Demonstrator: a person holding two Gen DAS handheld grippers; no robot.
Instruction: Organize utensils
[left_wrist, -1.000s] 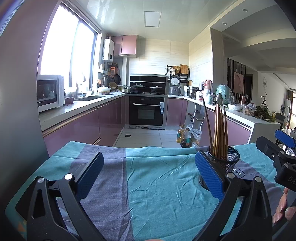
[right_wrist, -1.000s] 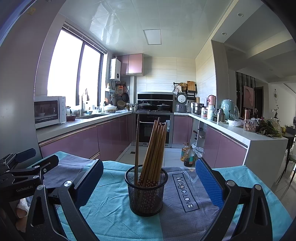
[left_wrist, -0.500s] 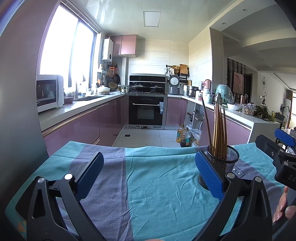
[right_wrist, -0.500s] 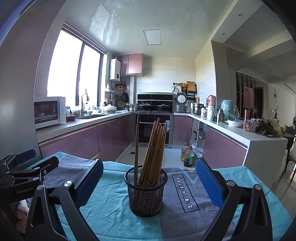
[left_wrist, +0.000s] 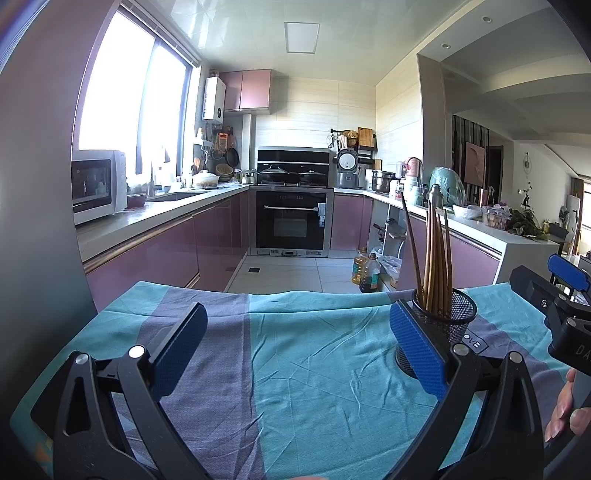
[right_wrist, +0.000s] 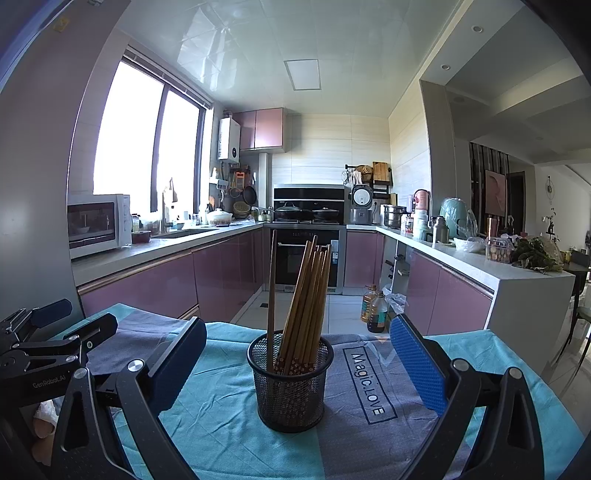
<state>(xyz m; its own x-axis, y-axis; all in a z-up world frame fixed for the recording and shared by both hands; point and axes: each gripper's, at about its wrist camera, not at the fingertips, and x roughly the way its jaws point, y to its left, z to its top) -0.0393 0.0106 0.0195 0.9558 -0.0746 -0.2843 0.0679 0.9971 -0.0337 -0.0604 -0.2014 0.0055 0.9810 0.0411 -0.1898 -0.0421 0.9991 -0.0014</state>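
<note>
A black mesh cup (right_wrist: 290, 384) stands upright on the teal and grey cloth (right_wrist: 369, 424), holding several wooden chopsticks (right_wrist: 304, 306). In the left wrist view the cup (left_wrist: 450, 317) sits at the right, partly behind my left gripper's right finger. My right gripper (right_wrist: 295, 365) is open and empty, its blue pads either side of the cup and nearer the camera. My left gripper (left_wrist: 295, 347) is open and empty over bare cloth (left_wrist: 314, 369). Each gripper shows at the edge of the other's view.
The cloth-covered table ends at a far edge with kitchen floor beyond. Oil bottles (right_wrist: 375, 308) stand on the floor. Purple cabinets and counters run along both sides, with an oven (right_wrist: 306, 258) at the back. The other hand's fingers (left_wrist: 565, 413) show at the right.
</note>
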